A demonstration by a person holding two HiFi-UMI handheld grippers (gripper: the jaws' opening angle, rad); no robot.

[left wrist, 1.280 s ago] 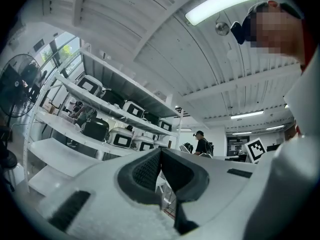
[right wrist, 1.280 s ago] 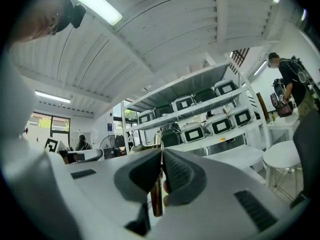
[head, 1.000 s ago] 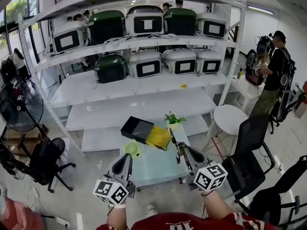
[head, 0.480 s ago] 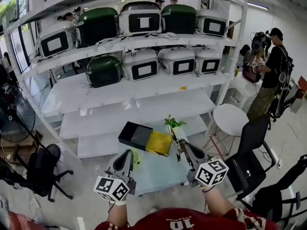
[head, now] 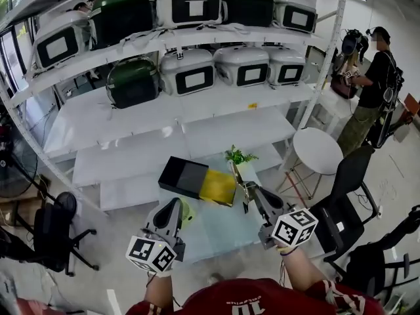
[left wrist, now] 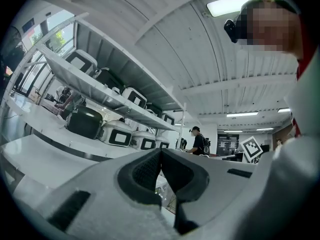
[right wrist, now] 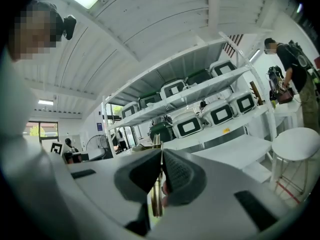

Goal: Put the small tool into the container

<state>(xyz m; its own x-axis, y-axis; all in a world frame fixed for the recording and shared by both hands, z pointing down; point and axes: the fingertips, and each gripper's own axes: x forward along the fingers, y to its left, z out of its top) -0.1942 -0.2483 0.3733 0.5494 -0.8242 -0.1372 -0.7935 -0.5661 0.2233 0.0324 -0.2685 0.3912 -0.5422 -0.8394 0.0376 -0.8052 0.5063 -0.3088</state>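
Between pressed jaws of right gripper [right wrist: 161, 170]: small tool [right wrist: 156, 196], long axis along them. Left gripper [left wrist: 161, 165] closed on nothing. Container [head: 197, 181] just ahead, slightly left, nearer the right.

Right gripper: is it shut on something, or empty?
Shut on the small tool. In the right gripper view, the right gripper has its jaws closed on a thin metal shaft that runs between them.

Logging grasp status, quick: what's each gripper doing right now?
Left gripper: shut, nothing between its jaws.
Right gripper: shut on the small tool.
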